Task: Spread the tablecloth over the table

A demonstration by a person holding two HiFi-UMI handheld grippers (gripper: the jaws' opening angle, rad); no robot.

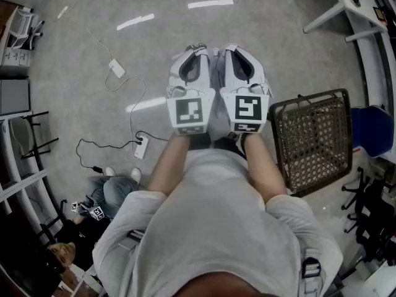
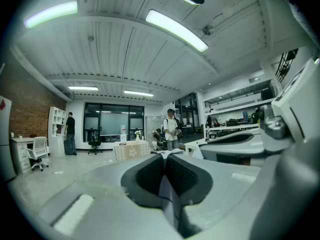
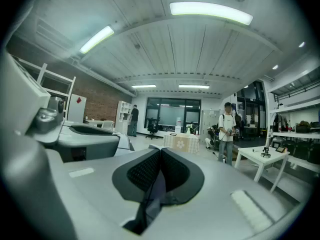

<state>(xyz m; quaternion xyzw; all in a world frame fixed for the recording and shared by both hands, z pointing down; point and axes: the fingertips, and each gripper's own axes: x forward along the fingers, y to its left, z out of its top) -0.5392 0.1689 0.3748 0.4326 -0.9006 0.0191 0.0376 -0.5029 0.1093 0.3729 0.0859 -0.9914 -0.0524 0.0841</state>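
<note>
We stand on open floor (image 1: 260,23), with a power strip (image 1: 141,147) and its cable lying at our left. The left claw (image 2: 164,155) is clenched. In its own view a thin pale fold of fabric sits pinched in the slit between the jaws, with a white tip poking out past them. We take this fabric to be the tablecloth (image 2: 168,194). From the head view the two claws are held side by side, almost touching, out in front of the body, with only floor below them. The right claw (image 3: 160,150) is clenched too, and a pale fold runs down between its jaws as well, so both claws appear to grip the same cloth close together. To the right stands a dark wire-mesh frame (image 1: 312,141). Further right, well apart from us, is a white tabletop (image 1: 356,8). Far ahead in the gripper views a small table (image 3: 182,143) already wears a patterned cloth, and we cannot tell which table is meant. As we judge it, the task has barely begun: the cloth is picked up and gathered. It must yet be carried to a table, the claws drawn apart to open it, and the cloth laid flat.
</note>
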